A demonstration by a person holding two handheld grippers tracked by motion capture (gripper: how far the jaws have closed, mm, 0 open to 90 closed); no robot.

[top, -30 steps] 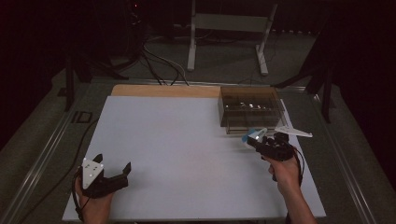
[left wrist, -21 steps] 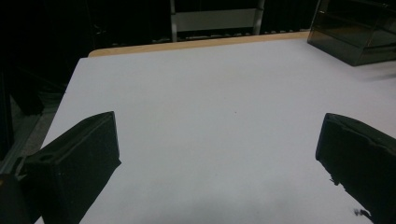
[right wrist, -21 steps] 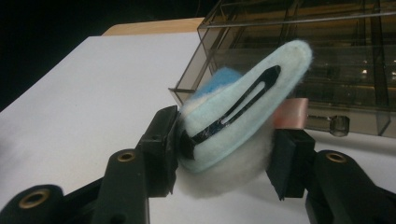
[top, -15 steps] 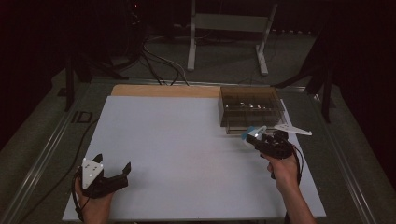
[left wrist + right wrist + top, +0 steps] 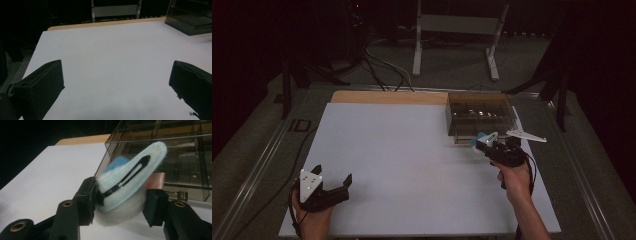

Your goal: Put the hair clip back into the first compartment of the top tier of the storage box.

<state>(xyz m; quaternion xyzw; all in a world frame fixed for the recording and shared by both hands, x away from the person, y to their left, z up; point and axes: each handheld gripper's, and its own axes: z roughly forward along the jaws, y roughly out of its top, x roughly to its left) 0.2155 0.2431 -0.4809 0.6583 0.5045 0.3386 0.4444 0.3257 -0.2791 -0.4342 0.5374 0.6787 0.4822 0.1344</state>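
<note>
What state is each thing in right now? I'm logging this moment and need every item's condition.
Left gripper: open, nothing between its jaws, low over the white mat.
Right gripper: shut on the hair clip.
Hair clip: light blue felt, metal clip side showing, tilted, held off the mat.
Organizer box: smoky clear plastic, standing on the mat's far right corner.

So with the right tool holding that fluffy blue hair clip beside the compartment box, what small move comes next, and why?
Probably lift the hair clip slightly and carry it forward over the smoky clear box. The right tool is shut on the clip just short of the box's near wall, below its rim, while the left tool rests open, far off.
</note>
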